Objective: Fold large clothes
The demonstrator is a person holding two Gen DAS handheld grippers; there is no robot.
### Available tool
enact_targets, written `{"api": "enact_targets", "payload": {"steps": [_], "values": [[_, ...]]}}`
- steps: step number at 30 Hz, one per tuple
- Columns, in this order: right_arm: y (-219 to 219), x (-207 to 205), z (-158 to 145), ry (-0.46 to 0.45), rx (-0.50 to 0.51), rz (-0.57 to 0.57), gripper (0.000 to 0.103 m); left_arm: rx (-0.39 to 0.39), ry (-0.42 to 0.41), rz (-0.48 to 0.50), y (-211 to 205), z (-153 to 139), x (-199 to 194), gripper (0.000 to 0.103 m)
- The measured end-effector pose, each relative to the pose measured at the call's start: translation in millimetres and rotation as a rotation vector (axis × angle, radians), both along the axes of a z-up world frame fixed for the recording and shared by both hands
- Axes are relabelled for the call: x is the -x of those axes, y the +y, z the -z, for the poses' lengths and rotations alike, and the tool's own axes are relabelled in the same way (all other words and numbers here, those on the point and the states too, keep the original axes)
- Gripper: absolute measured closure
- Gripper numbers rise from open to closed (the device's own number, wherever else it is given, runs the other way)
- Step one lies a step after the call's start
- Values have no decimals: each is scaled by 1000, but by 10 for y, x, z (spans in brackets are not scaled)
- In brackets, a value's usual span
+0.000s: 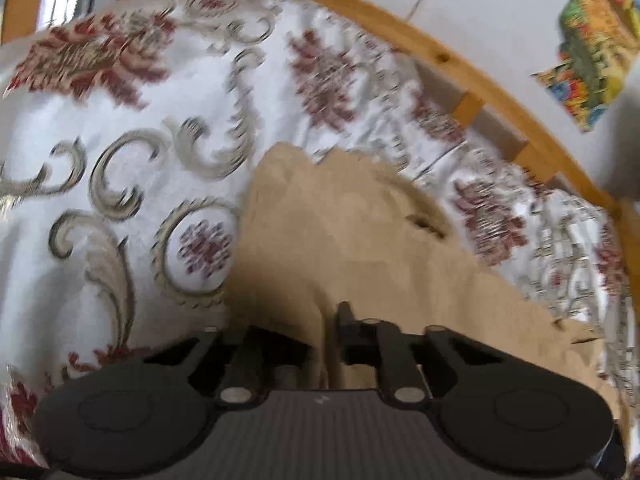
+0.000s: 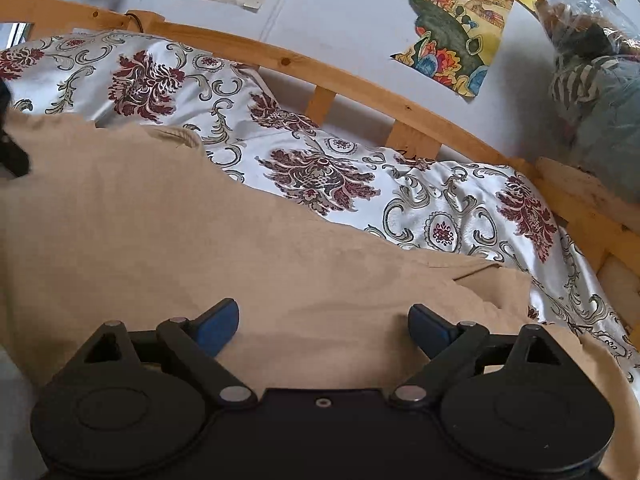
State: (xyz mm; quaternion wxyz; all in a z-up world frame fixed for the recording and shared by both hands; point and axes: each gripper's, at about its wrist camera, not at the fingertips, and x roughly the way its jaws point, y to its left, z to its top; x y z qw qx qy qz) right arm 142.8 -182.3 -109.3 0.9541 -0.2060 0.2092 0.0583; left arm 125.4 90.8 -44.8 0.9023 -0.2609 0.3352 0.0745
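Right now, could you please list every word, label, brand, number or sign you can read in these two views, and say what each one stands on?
None: no legible text in either view.
Left gripper body: a small pale mark, too small to read.
Colourful drawings on the wall: pictures only, no lettering readable.
Tan garment and floral bedspread: no tag or print with words visible.
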Motion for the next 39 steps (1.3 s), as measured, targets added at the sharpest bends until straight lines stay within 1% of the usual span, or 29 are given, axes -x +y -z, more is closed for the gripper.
{"api": "enact_targets", "payload": {"steps": [2, 4, 6, 7, 9, 10, 11, 13, 14, 15, 17, 19, 20, 22, 24, 25, 28, 31, 33, 34, 37, 39], "values": [[-20, -15, -5, 9, -18, 0, 11, -65, -78, 80, -94, -163, 28, 99], [-71, -54, -28, 34, -59, -3, 11, -149, -152, 169, -242, -348, 45, 100], [-145, -95, -75, 67, -110, -17, 11, -210, -206, 263, -408, -543, 7, 100], [-204, -125, -111, 85, -145, -33, 13, -246, -219, 324, -517, -646, -40, 100], [-350, -219, -238, 132, -225, -46, 21, -332, -225, 424, -768, -835, -168, 101], [-427, -263, -319, 142, -262, -24, 30, -363, -223, 466, -886, -910, -221, 101], [-539, -307, -420, 147, -315, 8, 33, -387, -222, 496, -991, -967, -253, 101], [-850, -373, -629, 159, -458, 65, 33, -447, -211, 561, -1246, -1037, -296, 101], [-1035, -396, -715, 174, -545, 86, 36, -478, -202, 593, -1377, -1051, -312, 101], [-1254, -409, -781, 196, -651, 109, 37, -506, -194, 627, -1510, -1045, -306, 101], [-1623, -435, -804, 260, -845, 109, 37, -592, -186, 712, -1812, -973, -263, 101], [-1942, -462, -785, 357, -1029, 83, 37, -713, -179, 798, -2099, -846, -177, 101], [-2063, -492, -756, 410, -1122, 50, 37, -758, -175, 834, -2222, -781, -135, 101], [-2186, -528, -692, 456, -1259, -19, 37, -801, -157, 892, -2385, -669, -72, 101], [-2219, -584, -630, 492, -1346, -70, 28, -809, -154, 947, -2483, -587, -24, 101], [-2200, -617, -620, 508, -1360, -84, 25, -804, -158, 978, -2514, -561, 9, 101], [-2092, -698, -599, 545, -1338, -118, 27, -790, -175, 1097, -2615, -487, 153, 101], [-2041, -739, -621, 546, -1304, -137, 28, -834, -193, 1191, -2739, -371, 316, 101], [-2029, -721, -627, 539, -1279, -143, 28, -874, -198, 1229, -2805, -292, 389, 101], [-2026, -715, -628, 535, -1268, -143, 28, -882, -197, 1241, -2834, -254, 396, 101], [-2043, -689, -646, 521, -1229, -139, 28, -854, -178, 1281, -2842, -196, 380, 101], [-2011, -686, -666, 509, -1180, -143, 28, -858, -173, 1308, -2883, -153, 364, 100]]}}
